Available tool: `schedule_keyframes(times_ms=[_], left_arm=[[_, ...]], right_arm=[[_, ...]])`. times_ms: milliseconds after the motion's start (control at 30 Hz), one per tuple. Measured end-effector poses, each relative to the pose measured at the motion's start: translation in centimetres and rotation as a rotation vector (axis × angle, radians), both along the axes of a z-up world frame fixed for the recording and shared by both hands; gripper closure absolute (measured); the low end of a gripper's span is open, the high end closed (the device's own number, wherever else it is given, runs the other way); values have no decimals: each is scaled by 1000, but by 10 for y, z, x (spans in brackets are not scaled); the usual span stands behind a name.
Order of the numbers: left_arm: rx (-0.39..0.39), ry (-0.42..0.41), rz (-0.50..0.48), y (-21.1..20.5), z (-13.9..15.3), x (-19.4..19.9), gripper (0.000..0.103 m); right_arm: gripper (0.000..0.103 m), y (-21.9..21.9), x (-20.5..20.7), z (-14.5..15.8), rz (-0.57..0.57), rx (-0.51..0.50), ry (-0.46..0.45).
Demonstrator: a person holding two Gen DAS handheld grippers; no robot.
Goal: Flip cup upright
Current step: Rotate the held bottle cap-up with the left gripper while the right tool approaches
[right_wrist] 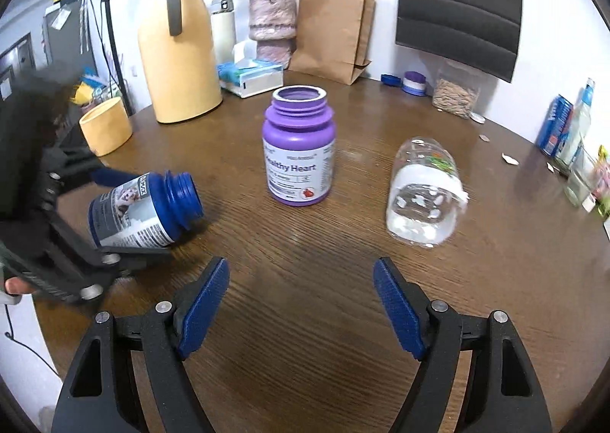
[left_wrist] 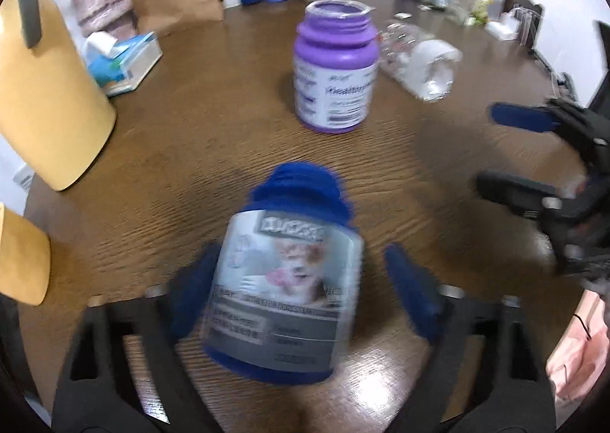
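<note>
Blue bottle (right_wrist: 143,210) lies tilted (mouth open) between the left gripper (left_wrist: 301,292) fingers, seemingly clasped — right gripper (right_wrist: 301,303) spread, well apart.

- Table (right_wrist: 305,299): wood grain, brown, satin sheen with soft glare.
- Blue bottle (right_wrist: 145,210): smooth plastic, glossy printed label.
- Purple bottle (right_wrist: 299,158): matt plastic, white paper-like label.
- Clear bottle (right_wrist: 425,192): transparent glossy plastic, lying down.
- Right gripper (right_wrist: 301,303): matt black plastic arms, ribbed blue pads, metal pins.
- Paper bag (right_wrist: 329,28): brown kraft paper, matt.
- Yellow jug (right_wrist: 177,63): smooth, matt.
</note>
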State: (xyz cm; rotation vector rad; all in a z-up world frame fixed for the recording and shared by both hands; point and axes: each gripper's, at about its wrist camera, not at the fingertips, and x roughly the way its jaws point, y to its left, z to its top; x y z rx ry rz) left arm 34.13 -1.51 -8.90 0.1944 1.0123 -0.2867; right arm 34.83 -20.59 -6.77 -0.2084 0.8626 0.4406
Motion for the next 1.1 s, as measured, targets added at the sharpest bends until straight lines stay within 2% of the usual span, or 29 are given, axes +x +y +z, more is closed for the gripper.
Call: schedule_keyframes(times_ms=[100, 167, 300, 400, 433, 533, 600, 767, 867, 967, 1100], left_arm=[[-41, 15, 20, 1, 1, 3, 43], [-53, -10, 39, 3, 4, 1, 43], [-102, -106, 70, 9, 20, -8, 43], [-65, -182, 125, 13, 32, -14, 43], [-77, -198, 136, 15, 35, -15, 43], [-149, -312, 137, 25, 53, -25, 43], [-177, -372, 138, 30, 62, -31, 43], [-297, -430, 136, 45, 75, -35, 43], [-355, -483, 125, 52, 79, -41, 43], [-350, -473, 110, 55, 74, -38, 43], [-424, -437, 66, 64, 63, -36, 43]], right_arm=[[20, -6, 0, 0, -5, 26, 7], [20, -9, 3, 0, -5, 53, 24], [20, -16, 6, 8, 3, 172, 56], [20, -12, 10, 19, 56, 288, 68], [20, -8, 11, 23, 84, 322, 80], [20, 5, 18, 32, 123, 409, 128], [14, 15, 29, 40, 143, 490, 176], [14, 41, 52, 44, 148, 618, 282], [14, 61, 63, 37, 152, 638, 365], [14, 77, 71, 28, 166, 643, 439], [14, 92, 76, 22, 181, 653, 478]])
